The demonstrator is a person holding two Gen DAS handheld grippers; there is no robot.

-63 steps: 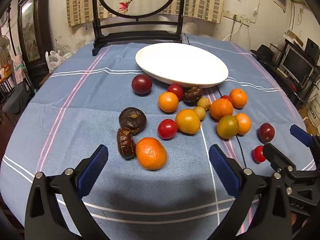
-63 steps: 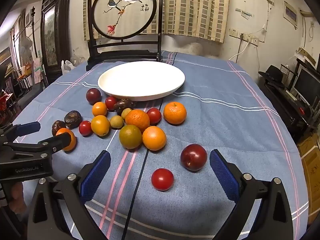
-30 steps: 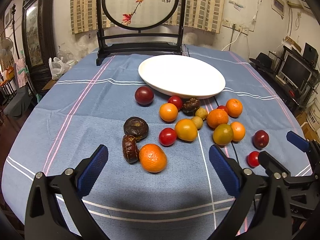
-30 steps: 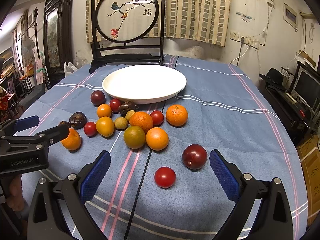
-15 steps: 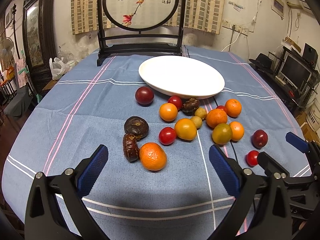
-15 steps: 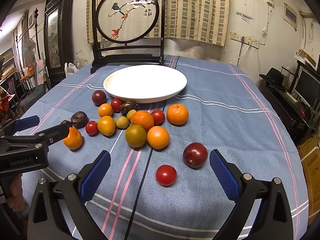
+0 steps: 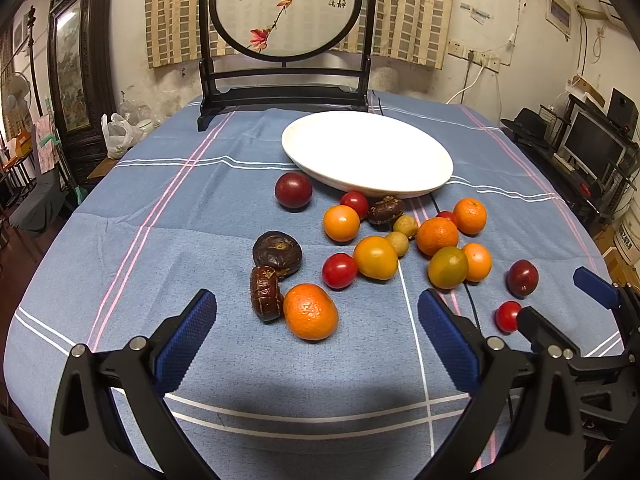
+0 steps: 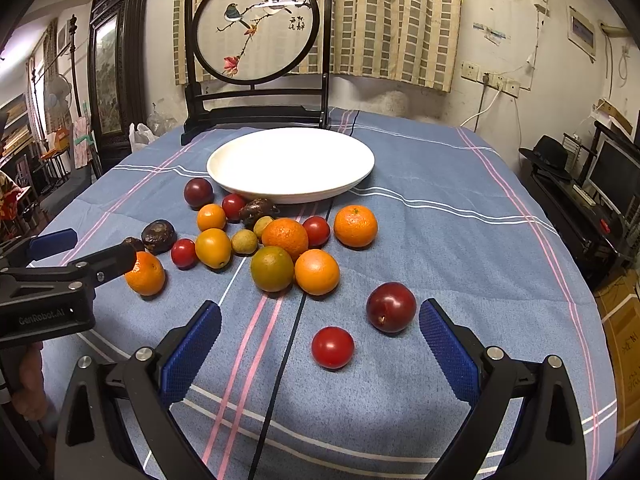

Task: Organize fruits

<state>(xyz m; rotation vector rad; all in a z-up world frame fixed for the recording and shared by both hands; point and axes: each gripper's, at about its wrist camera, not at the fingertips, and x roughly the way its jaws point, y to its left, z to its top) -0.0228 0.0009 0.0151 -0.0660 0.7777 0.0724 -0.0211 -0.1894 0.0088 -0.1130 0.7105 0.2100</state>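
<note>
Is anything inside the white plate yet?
No. The plate shows only bare white in both views; all the fruit lies on the cloth in front. What is under the plate is hidden.

You have a blue striped cloth (image 8: 440,240) covering the tabletop. At its far edge stands a dark-framed round screen (image 7: 286,8) painted with birds on a branch. Behind it hang checked curtains (image 8: 392,20). To your right sit a monitor (image 7: 592,146) and a black hat (image 8: 550,152); to your left, a white plastic bag (image 7: 118,136).

Two low wrist views facing the plate (image 7: 366,152), perhaps near, sharing fruit
</note>
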